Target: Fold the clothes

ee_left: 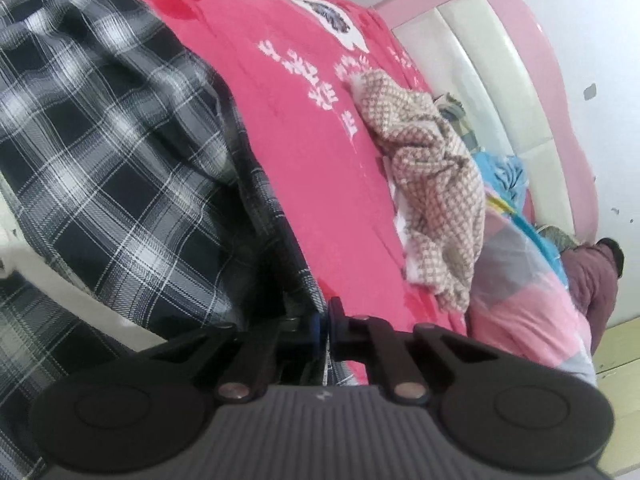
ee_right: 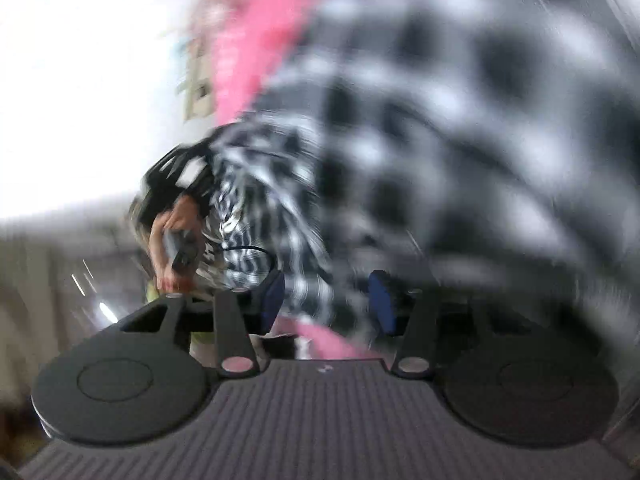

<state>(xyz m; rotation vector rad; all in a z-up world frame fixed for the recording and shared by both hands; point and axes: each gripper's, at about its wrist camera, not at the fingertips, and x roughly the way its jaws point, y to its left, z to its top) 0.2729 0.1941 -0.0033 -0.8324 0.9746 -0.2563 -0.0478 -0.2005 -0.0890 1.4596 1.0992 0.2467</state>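
On a bed spread with a pink blanket (ee_left: 304, 168), the left gripper (ee_left: 323, 322) has its jaws clenched on a fold of a black-and-white plaid shirt (ee_left: 100, 128), the cloth running up from between the blue pads and draping away to the left of the view. The shirt covers the left part of the blanket; its edge falls in a dark crease down the middle of the left wrist view, and bare pink blanket lies open beyond it. A crumpled beige-and-white checked garment (ee_left: 432, 208) sits on the blanket toward the pink-and-cream headboard (ee_left: 504, 80), well apart from the shirt. Past it, bedding in blue, pink and grey (ee_left: 520, 264) is heaped along the bed's far side beside a white wall (ee_left: 592, 20).

The right wrist view is heavily blurred. The right gripper (ee_right: 326, 304) has its jaws standing apart, released, with plaid shirt (ee_right: 400, 120) between the blue pads (ee_right: 380, 300); whether the pads touch the cloth cannot be told. A person's hand (ee_right: 176, 236) shows to the left, beside the bunched plaid.
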